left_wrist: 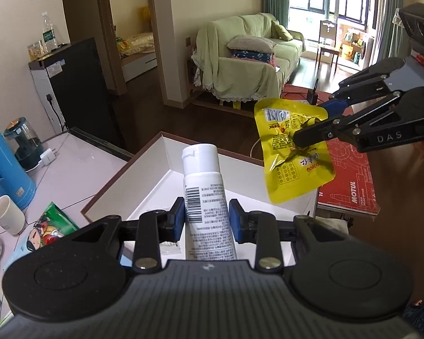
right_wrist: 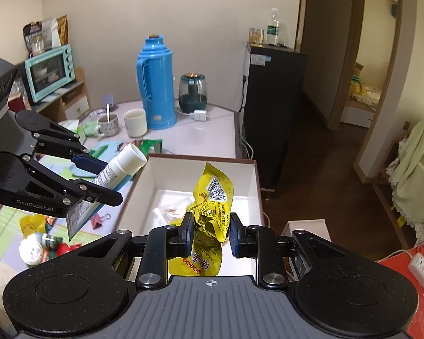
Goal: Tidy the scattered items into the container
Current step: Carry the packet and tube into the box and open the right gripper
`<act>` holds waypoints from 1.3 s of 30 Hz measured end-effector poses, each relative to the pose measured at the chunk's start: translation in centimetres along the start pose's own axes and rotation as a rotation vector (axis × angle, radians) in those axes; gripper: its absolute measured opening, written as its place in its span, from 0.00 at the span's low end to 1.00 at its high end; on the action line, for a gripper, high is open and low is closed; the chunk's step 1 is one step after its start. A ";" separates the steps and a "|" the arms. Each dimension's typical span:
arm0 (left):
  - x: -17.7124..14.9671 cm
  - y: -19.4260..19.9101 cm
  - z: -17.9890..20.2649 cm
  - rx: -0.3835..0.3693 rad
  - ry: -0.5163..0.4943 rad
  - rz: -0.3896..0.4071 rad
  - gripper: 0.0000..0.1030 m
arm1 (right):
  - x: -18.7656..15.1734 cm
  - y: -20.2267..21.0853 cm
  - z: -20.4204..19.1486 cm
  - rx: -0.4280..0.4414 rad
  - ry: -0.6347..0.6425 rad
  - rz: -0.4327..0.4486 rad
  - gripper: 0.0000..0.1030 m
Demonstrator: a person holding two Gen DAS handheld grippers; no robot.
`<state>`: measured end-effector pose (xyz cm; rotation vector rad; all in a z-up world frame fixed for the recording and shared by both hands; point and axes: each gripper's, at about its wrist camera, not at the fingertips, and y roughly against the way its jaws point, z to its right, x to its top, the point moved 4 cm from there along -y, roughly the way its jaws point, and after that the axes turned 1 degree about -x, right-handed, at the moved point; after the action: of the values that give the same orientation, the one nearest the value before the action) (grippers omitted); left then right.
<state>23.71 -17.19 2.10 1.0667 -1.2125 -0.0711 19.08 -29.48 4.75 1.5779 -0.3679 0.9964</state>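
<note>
Blue-padded left gripper (left_wrist: 205, 218) clamps a white squeeze tube (left_wrist: 205, 195), cap forward, over the white box (left_wrist: 144, 180). Right gripper (right_wrist: 211, 229) pinches a crumpled yellow snack packet (right_wrist: 212, 197) above the box interior; paper scraps (right_wrist: 169, 212) lie beneath.

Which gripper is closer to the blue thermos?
Left. The left gripper, holding the white tube, is on the blue thermos's side; the right gripper is across the box.
</note>
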 end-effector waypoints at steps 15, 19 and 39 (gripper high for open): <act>-0.6 -7.4 0.1 0.035 0.046 -0.147 0.27 | -2.5 -5.9 3.2 0.082 0.051 -0.145 0.23; -1.3 -9.1 -0.6 0.030 0.039 -0.193 0.27 | -3.5 -7.6 3.1 0.087 0.069 -0.182 0.23; -2.8 -17.0 -0.4 -0.014 0.015 -0.344 0.27 | -6.9 -12.6 3.3 0.092 0.082 -0.321 0.23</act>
<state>30.92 -24.59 -11.70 1.2520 -1.0034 -0.3365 25.29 -31.02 -8.52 1.6116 -0.0091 0.8340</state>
